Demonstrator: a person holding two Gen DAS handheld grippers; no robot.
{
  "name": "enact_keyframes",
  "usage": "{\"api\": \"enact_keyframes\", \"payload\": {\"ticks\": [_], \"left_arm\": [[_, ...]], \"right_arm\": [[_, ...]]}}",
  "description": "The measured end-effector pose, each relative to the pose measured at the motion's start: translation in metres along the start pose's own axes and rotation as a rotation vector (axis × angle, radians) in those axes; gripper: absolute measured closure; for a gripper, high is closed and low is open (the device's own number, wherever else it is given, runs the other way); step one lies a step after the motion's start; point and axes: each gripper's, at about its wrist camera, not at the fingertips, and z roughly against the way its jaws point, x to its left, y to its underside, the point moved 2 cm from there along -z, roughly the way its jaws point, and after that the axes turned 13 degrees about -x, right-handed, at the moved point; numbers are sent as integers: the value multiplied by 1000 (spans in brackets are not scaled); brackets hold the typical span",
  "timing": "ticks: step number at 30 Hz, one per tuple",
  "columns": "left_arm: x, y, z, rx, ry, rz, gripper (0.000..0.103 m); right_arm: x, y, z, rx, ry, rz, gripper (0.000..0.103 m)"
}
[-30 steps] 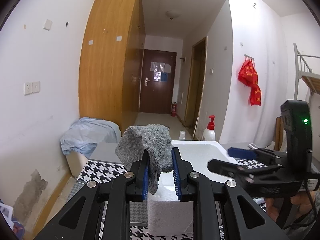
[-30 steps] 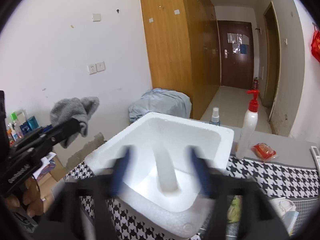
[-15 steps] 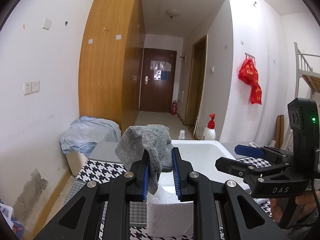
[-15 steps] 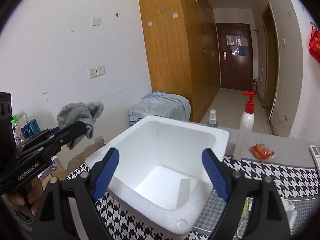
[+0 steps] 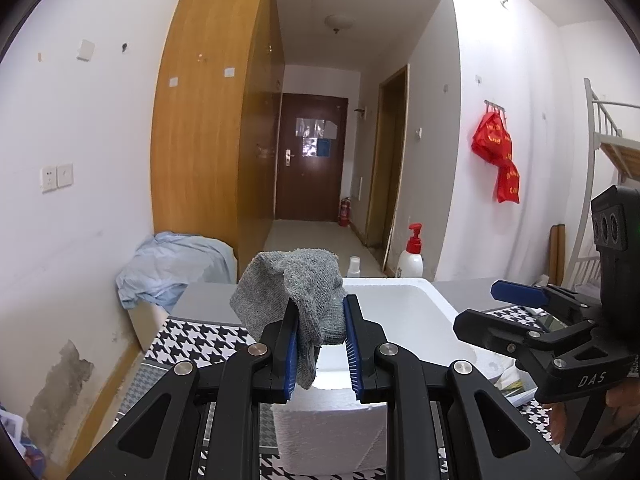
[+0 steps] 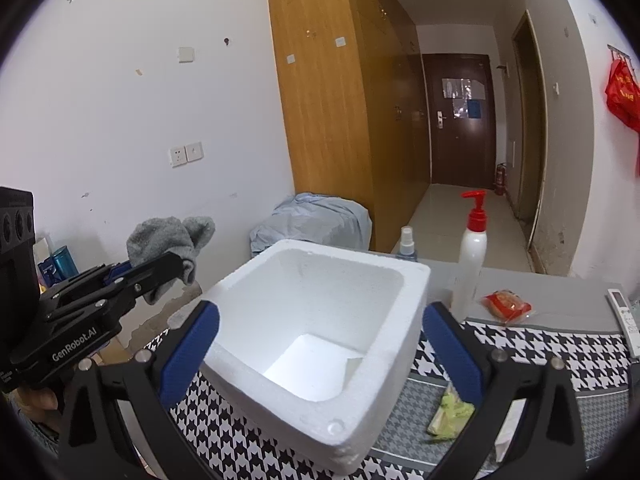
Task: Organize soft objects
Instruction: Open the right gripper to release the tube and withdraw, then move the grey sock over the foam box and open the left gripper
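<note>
Now left claw (image 5: pixel 319 334) grips sock (image 5: pixel 298 288), box (image 6: pixel 384 276) at 12 o'clock. Right claw (image 6: pixel 320 344) spread wide around box, which holds nothing visible.

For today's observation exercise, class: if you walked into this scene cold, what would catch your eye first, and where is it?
First, the crumpled grey knitted sock, pinched in the left gripper and held up in the air. Next, the open white foam box on the black-and-white houndstooth tablecloth, framed by the wide-open right gripper. Behind the box stands a white pump bottle with a red top.
</note>
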Motion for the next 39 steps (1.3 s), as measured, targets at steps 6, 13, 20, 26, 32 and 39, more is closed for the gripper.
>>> {"api": "enact_keyframes", "payload": {"ticks": [6, 13, 20, 26, 32, 39], "left_arm": [[-8, -1, -2, 1, 31, -6, 81], [-21, 2, -14, 20, 72, -5, 81], [-31, 7, -27, 49, 100, -5, 81], [-40, 9, -36, 69, 113, -14, 81], [-45, 13, -44, 89, 106, -17, 80], [-54, 12, -50, 94, 109, -39, 47]], "right_arm": [[-2, -1, 10, -14, 11, 10, 0], [-16, -2, 23, -30, 62, 0, 0], [-29, -1, 36, -38, 100, -7, 0], [-37, 0, 44, -37, 131, -13, 0], [-47, 1, 54, -49, 160, -27, 0], [-52, 3, 59, -47, 178, -25, 0]]}}
